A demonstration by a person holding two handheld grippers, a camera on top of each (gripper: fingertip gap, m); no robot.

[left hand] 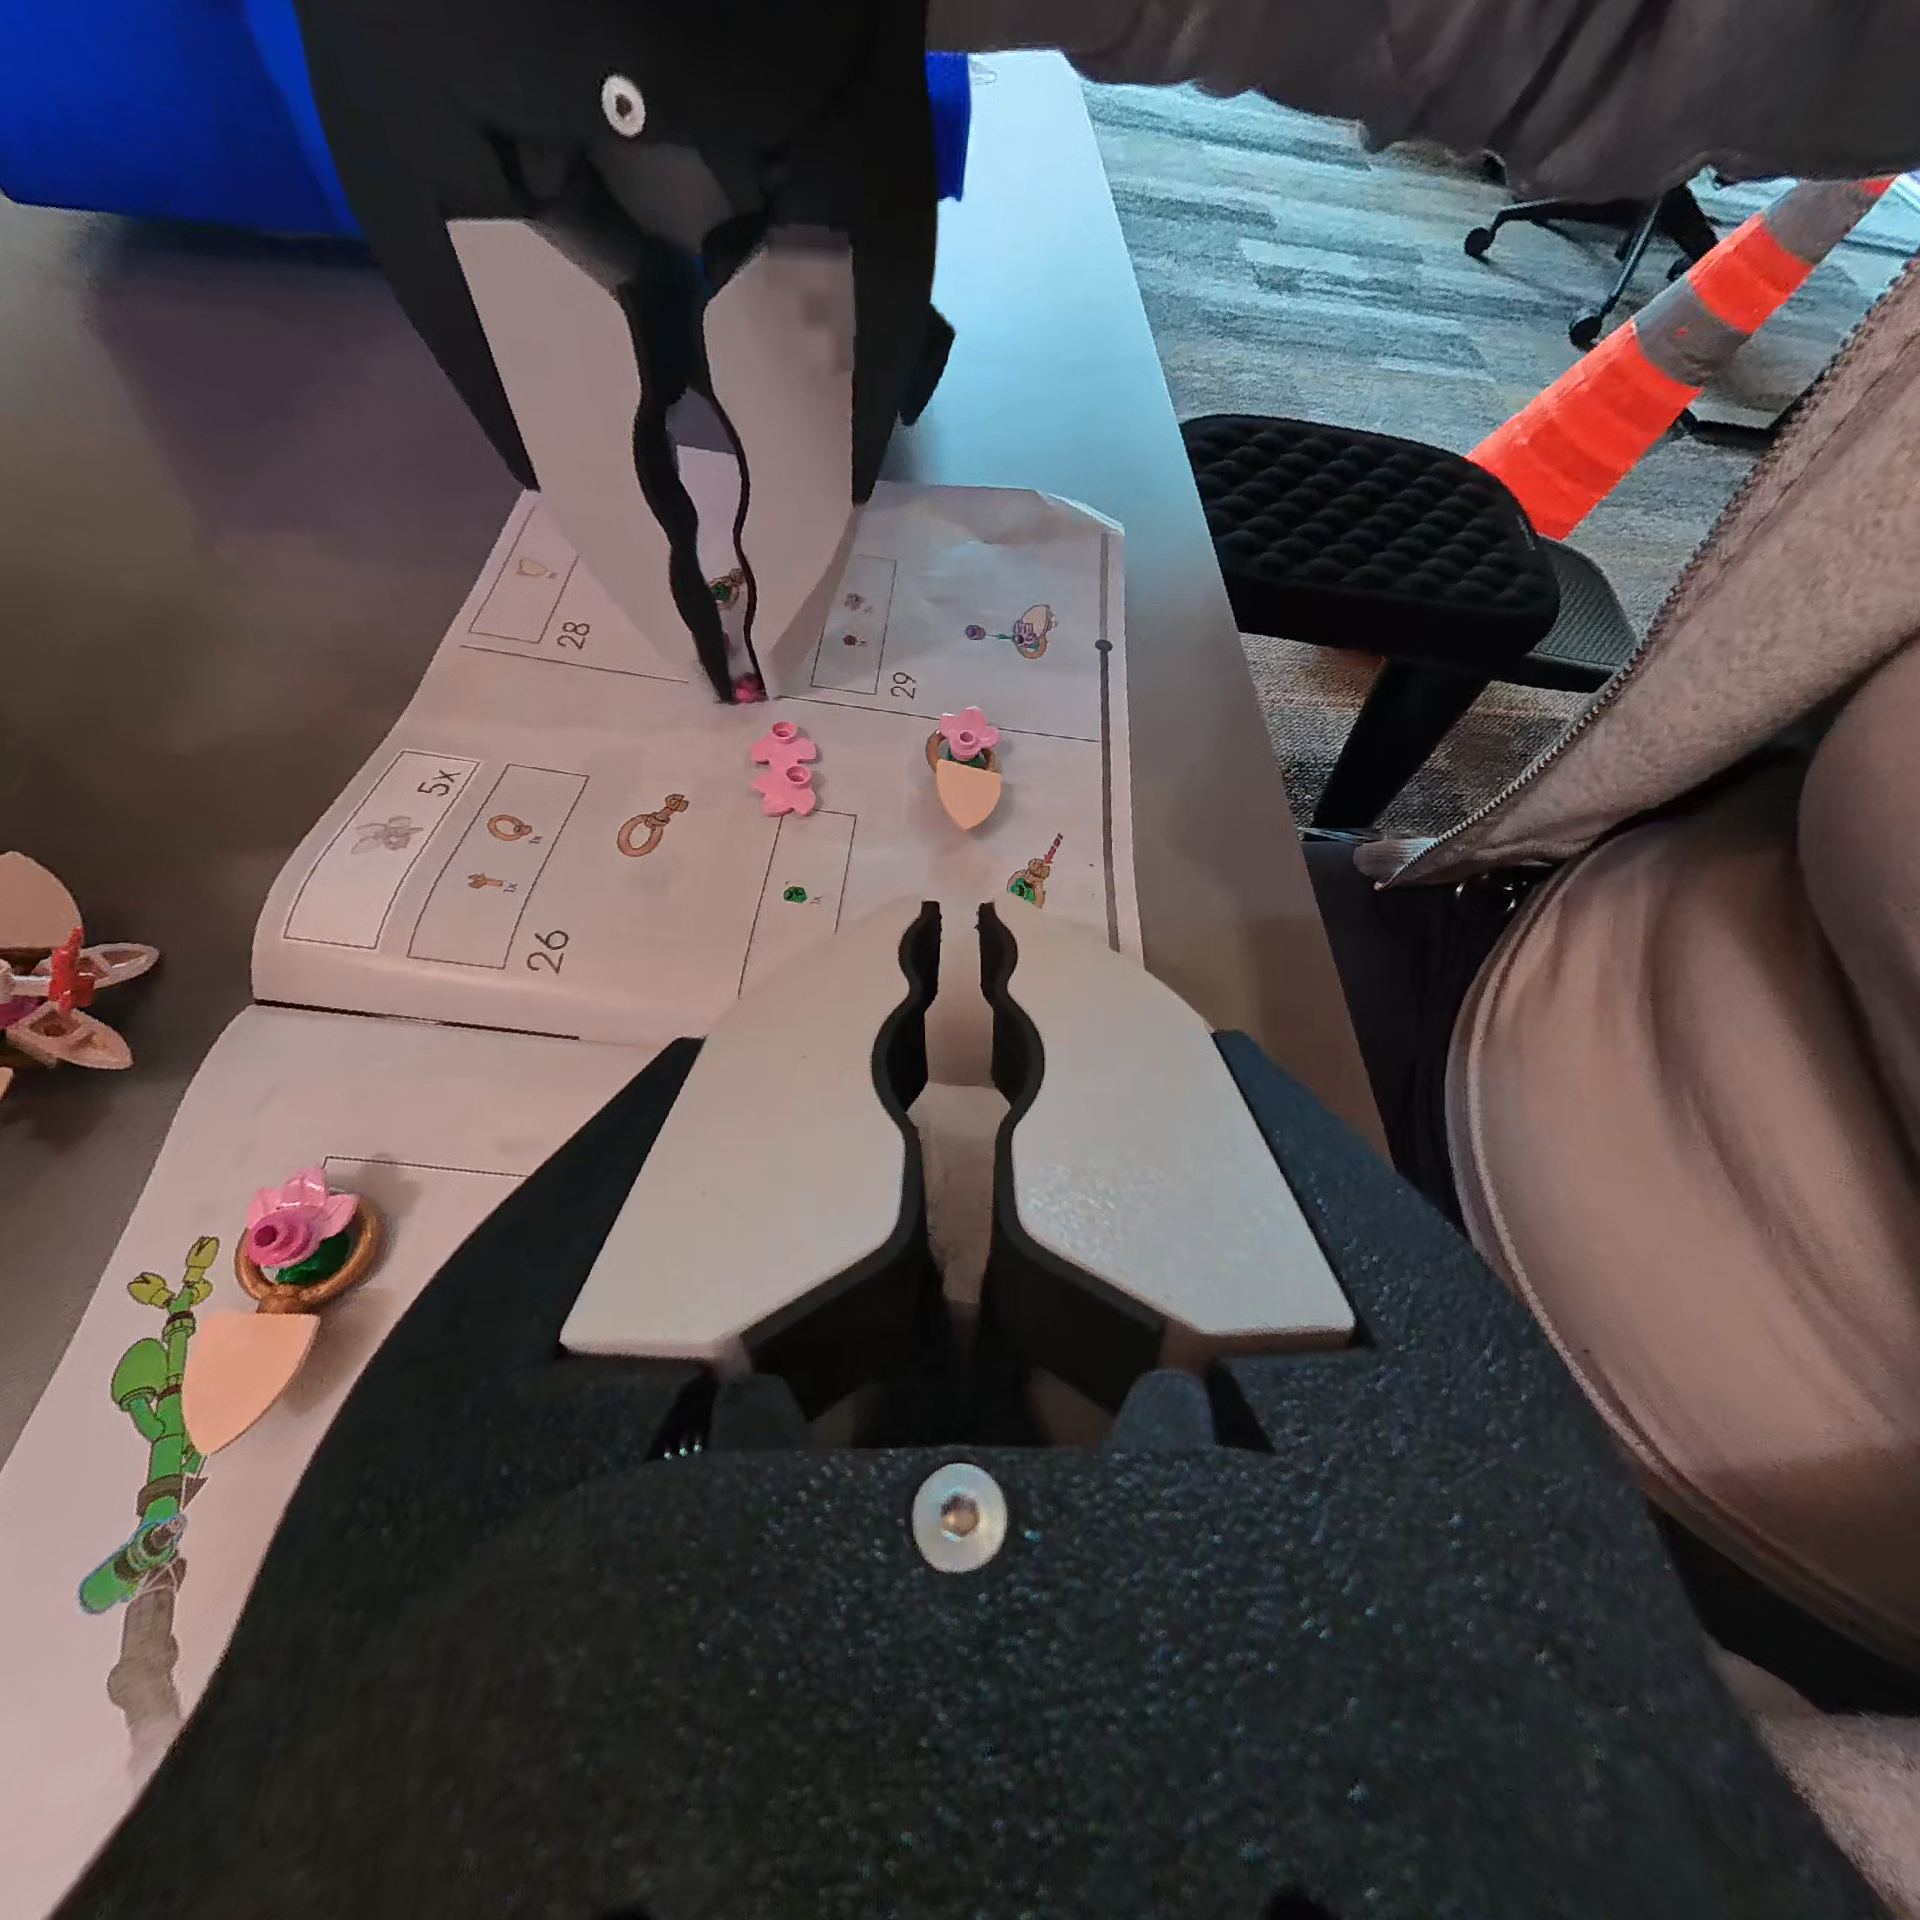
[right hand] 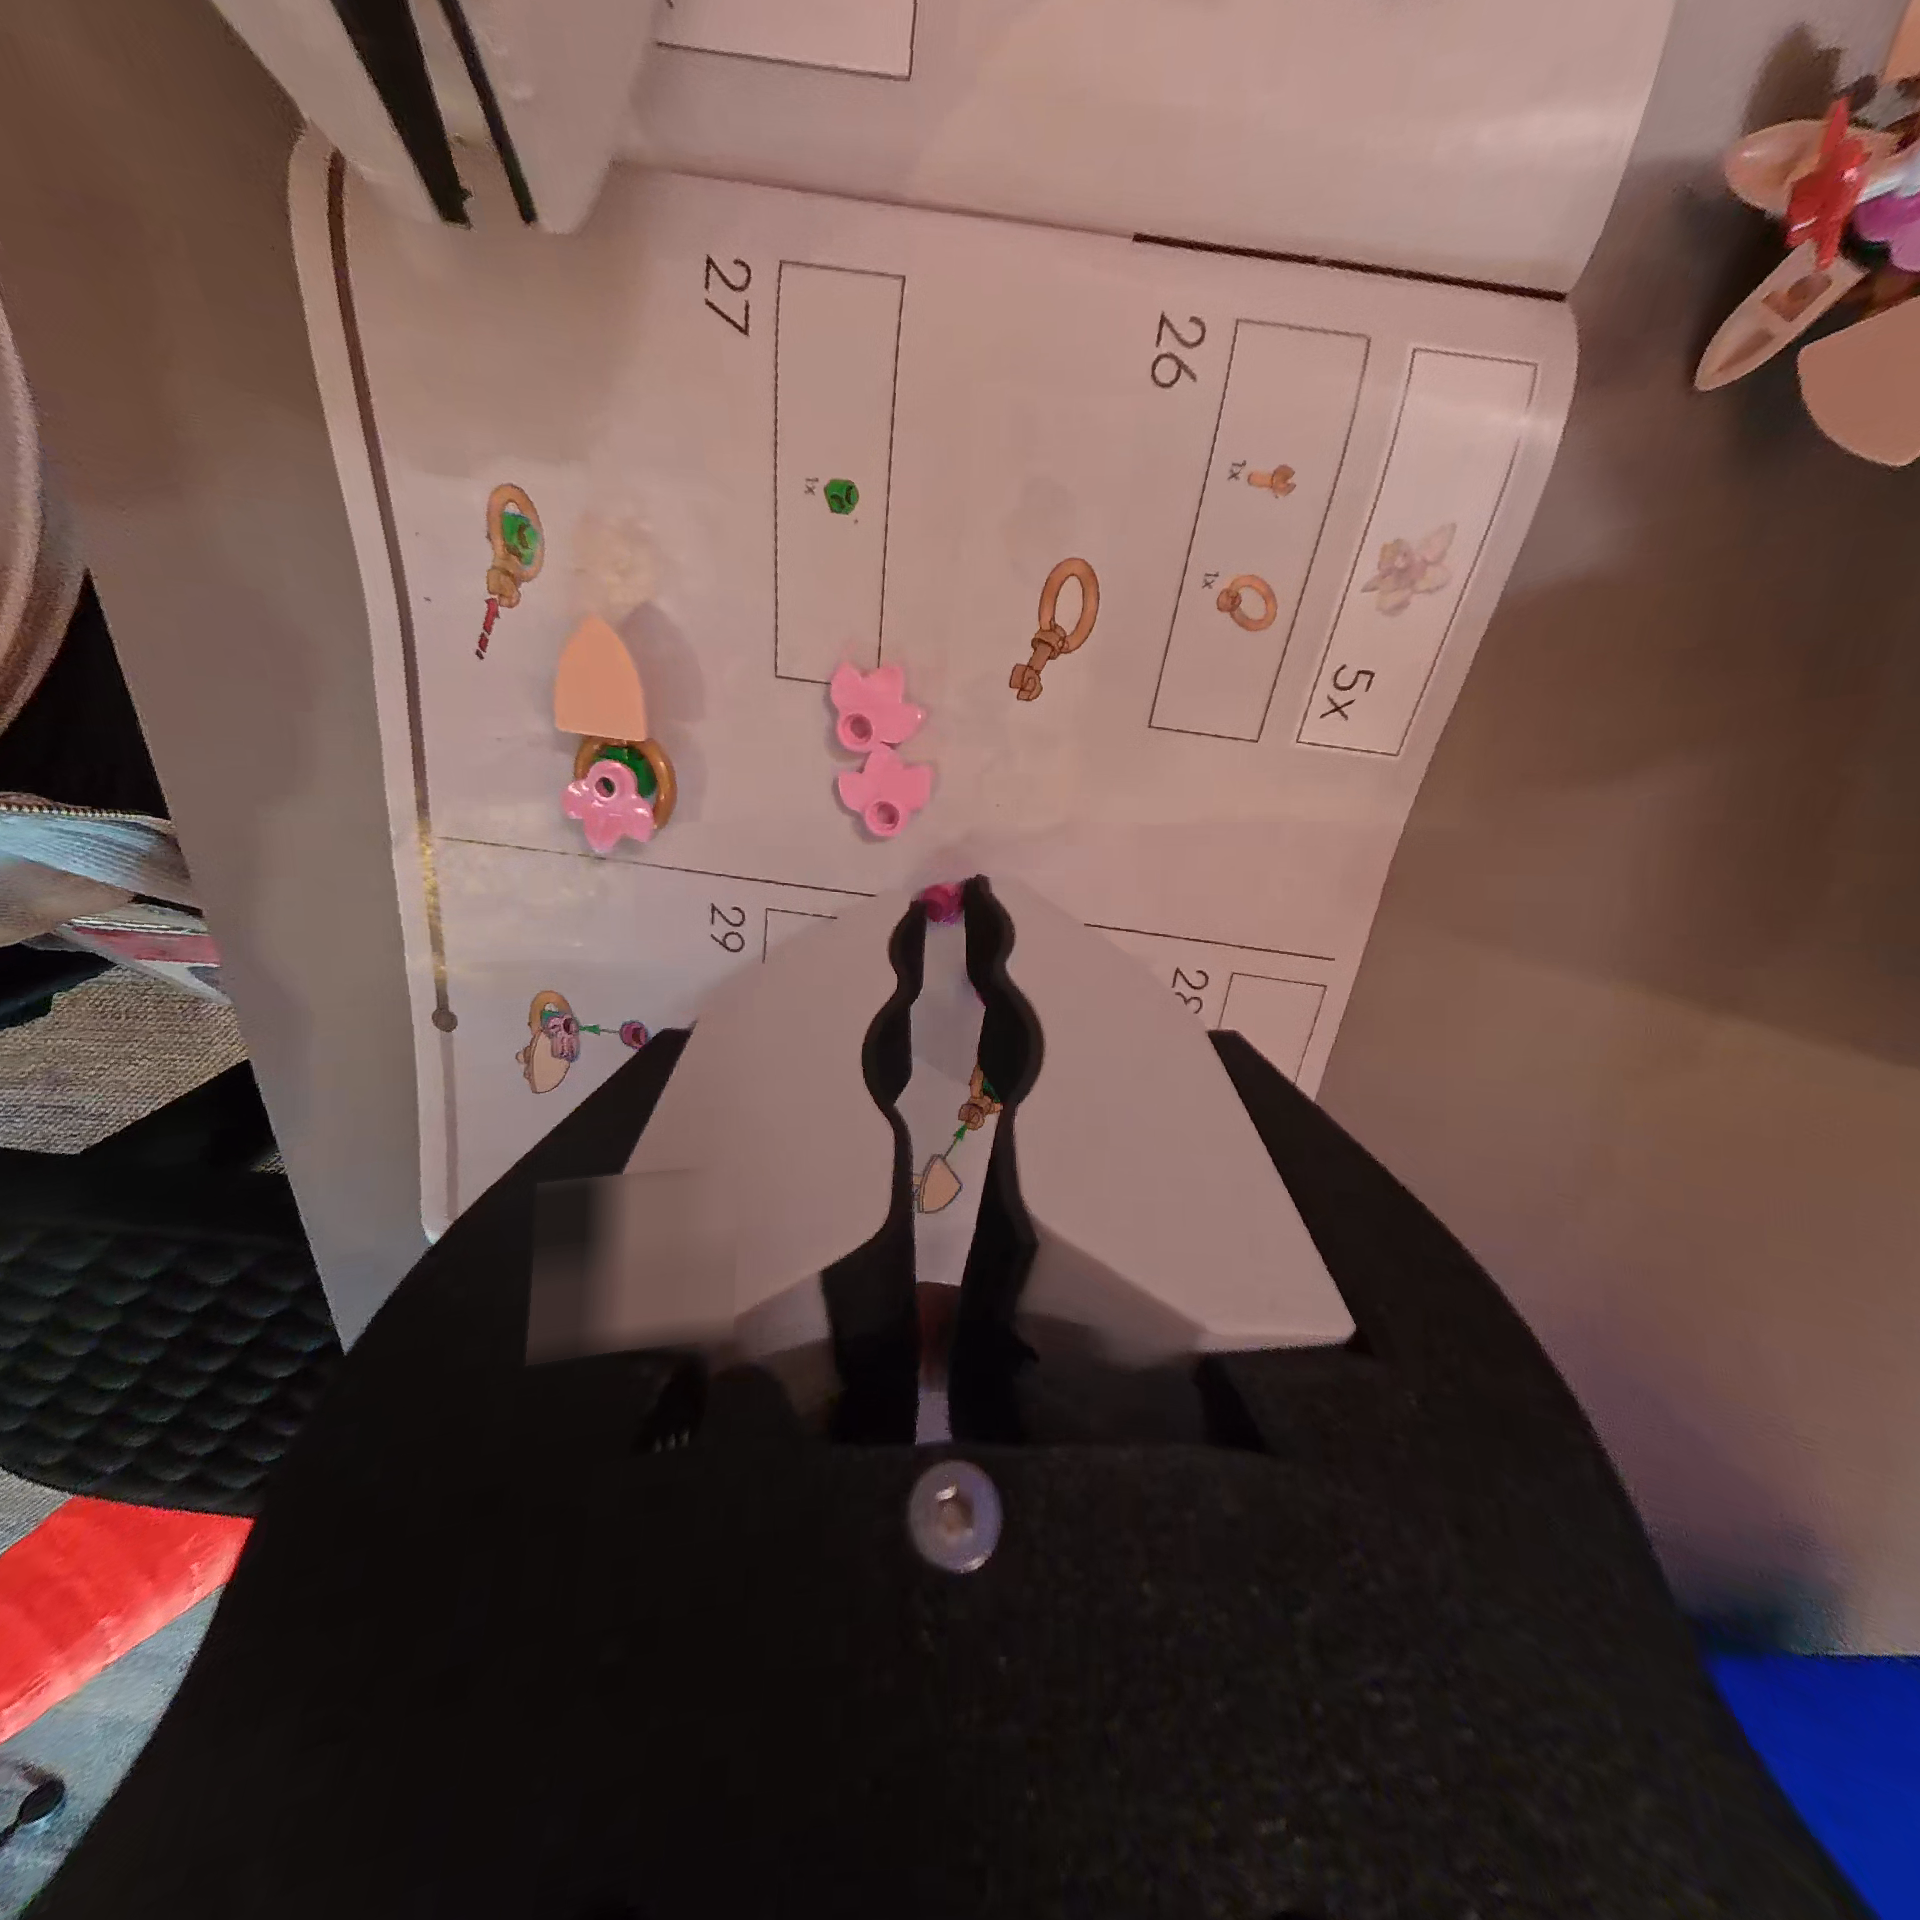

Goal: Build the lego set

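The right gripper [right hand: 948, 902] has its tips pinched on a tiny magenta stud [right hand: 941, 900], pressed down onto the open instruction booklet [left hand: 665, 966]. My worry is that so small and round a piece could squirt out sideways and roll off the nearby table edge [left hand: 1216, 727]. The two loose pink flower pieces [right hand: 878, 748] lie just beyond those tips. The left gripper [left hand: 958, 914] hangs nearly closed on nothing, near the small flower assembly [left hand: 968, 764].
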